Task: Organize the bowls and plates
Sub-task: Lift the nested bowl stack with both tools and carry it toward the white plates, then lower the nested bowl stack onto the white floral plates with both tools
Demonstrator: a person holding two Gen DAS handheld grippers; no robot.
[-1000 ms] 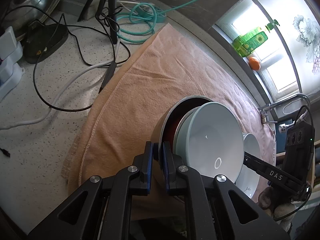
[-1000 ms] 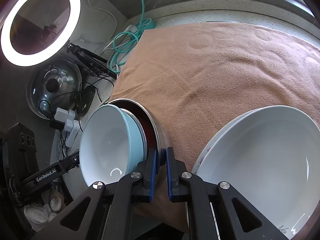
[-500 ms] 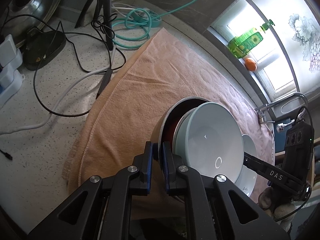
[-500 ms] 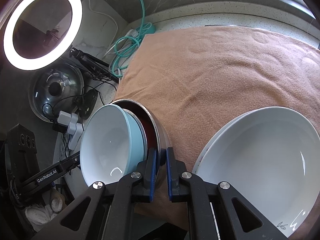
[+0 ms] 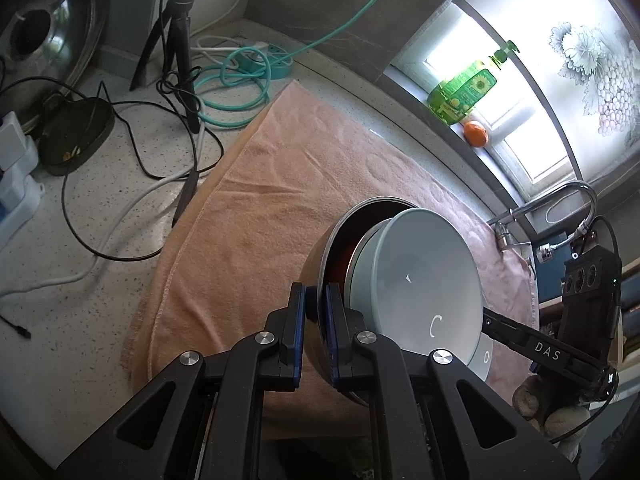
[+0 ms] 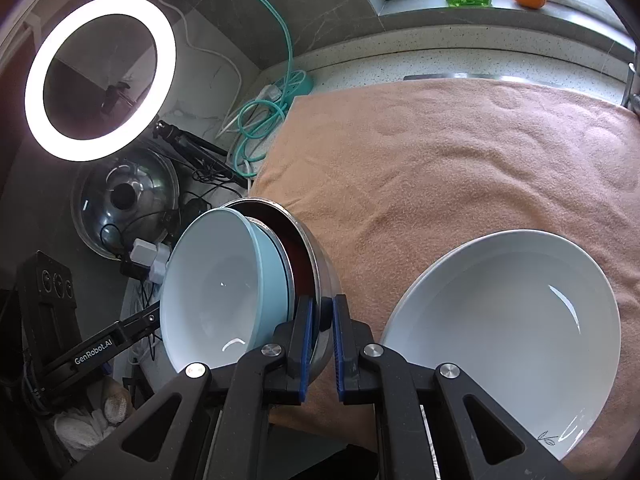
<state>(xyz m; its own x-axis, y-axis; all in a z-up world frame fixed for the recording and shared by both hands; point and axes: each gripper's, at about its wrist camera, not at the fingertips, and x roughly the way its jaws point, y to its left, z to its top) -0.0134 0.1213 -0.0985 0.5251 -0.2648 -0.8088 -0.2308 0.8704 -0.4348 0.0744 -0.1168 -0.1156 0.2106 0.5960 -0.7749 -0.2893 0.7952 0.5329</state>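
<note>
You're clamping both tools, left tool [image 5: 316,312] and right tool [image 6: 322,322], on the steel bowl's [image 6: 320,264] rim, pale blue ceramic bowl [image 6: 216,280] nested inside, above the table's peach towel [image 6: 440,168]; keep them level.

Open towel ahead, clutter to the left

The far stretch of the peach towel [image 6: 460,168] lies bare and passable. The white plate [image 6: 504,340] fills its near right. Left of the towel, black cables [image 5: 132,184], a teal coiled cord [image 5: 236,92], the tripod [image 5: 176,28] and a pot lid [image 6: 124,200] crowd the counter [image 5: 52,320].
</note>
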